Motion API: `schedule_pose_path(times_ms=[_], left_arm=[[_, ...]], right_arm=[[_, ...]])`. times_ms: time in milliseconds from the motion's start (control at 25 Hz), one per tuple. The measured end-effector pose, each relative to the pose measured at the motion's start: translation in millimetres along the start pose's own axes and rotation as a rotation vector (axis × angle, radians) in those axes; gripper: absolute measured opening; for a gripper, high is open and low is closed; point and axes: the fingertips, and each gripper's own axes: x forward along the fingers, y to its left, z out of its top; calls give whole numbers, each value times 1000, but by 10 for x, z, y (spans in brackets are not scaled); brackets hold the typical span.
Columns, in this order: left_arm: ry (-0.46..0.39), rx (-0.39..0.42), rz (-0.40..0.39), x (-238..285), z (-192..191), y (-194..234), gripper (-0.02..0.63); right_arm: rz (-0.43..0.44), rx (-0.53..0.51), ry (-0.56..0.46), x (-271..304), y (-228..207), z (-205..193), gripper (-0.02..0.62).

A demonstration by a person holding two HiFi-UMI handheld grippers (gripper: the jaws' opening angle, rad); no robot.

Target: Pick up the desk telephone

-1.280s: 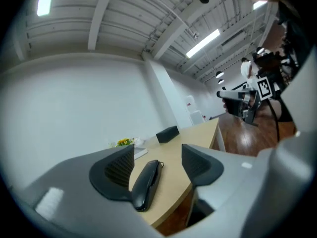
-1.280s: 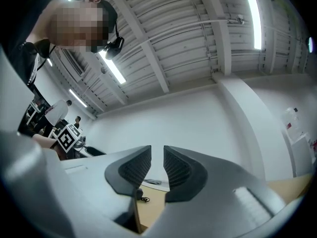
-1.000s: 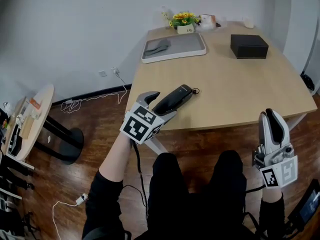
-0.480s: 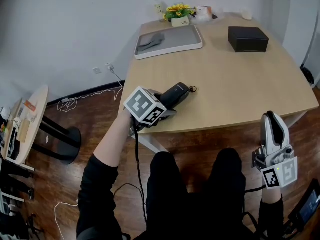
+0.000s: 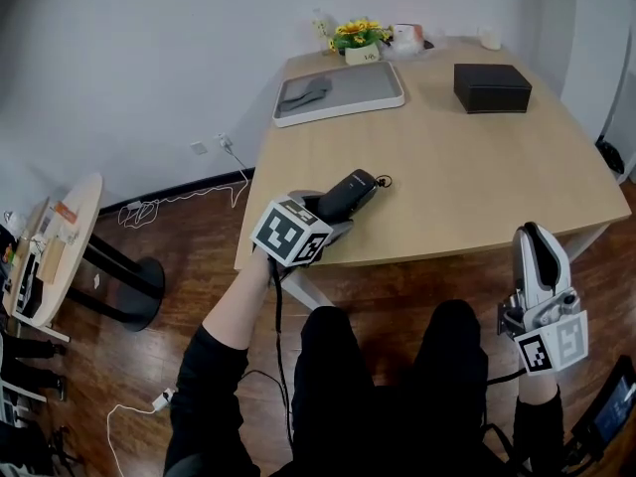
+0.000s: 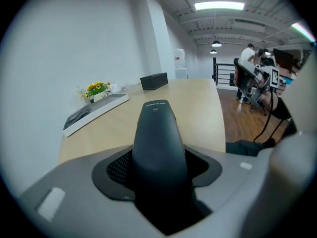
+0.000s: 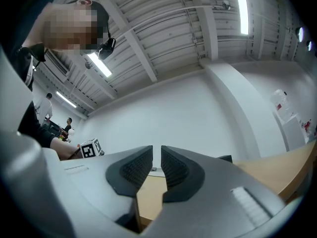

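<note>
The desk telephone's black handset lies on the wooden table near its front left edge. My left gripper reaches down over the handset's near end. In the left gripper view the handset fills the space between the grey pads of my left gripper. Its jaws are closing and press on both sides of it. My right gripper hangs below the table's front right edge, pointing up, with nothing in it. Only a thin slit shows between the right gripper's pads.
At the table's far end lie a grey tray with a dark cloth, a black box and a small pot of flowers. A round side table stands at the left. A cable trails over the wooden floor.
My left gripper has come down over the handset's near end and its jaws have closed around it. The right gripper has stayed where it was.
</note>
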Motion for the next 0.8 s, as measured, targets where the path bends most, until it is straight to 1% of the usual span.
schedule_pose_path(times_ms=[80, 120, 200, 280, 400, 480, 560, 680, 800], left_arm=[[-80, -35, 34, -151, 65, 4, 259], [-125, -43, 64, -258, 113, 5, 259], [-229, -45, 150, -532, 238, 4, 259], [-354, -53, 239, -872, 371, -20, 259], [-542, -76, 348, -1417, 498, -119, 259], [-636, -80, 427, -1736, 518, -191, 259], [-700, -89, 492, -1976, 512, -254, 259], [-771, -127, 527, -2204, 476, -356, 259], [-795, -128, 563, -2288, 426, -431, 259]], right_arm=[[-3, -4, -10, -2, 17, 71, 52], [-1, -6, -15, -3, 24, 96, 52], [6, -10, -23, -5, 38, 128, 52], [5, -14, -32, -5, 52, 173, 51], [7, -22, -42, -9, 91, 221, 47], [8, -30, -47, -12, 116, 248, 38], [11, -37, -51, -8, 137, 274, 34], [21, -56, -52, -13, 183, 303, 26], [4, -78, -62, -33, 192, 345, 12]])
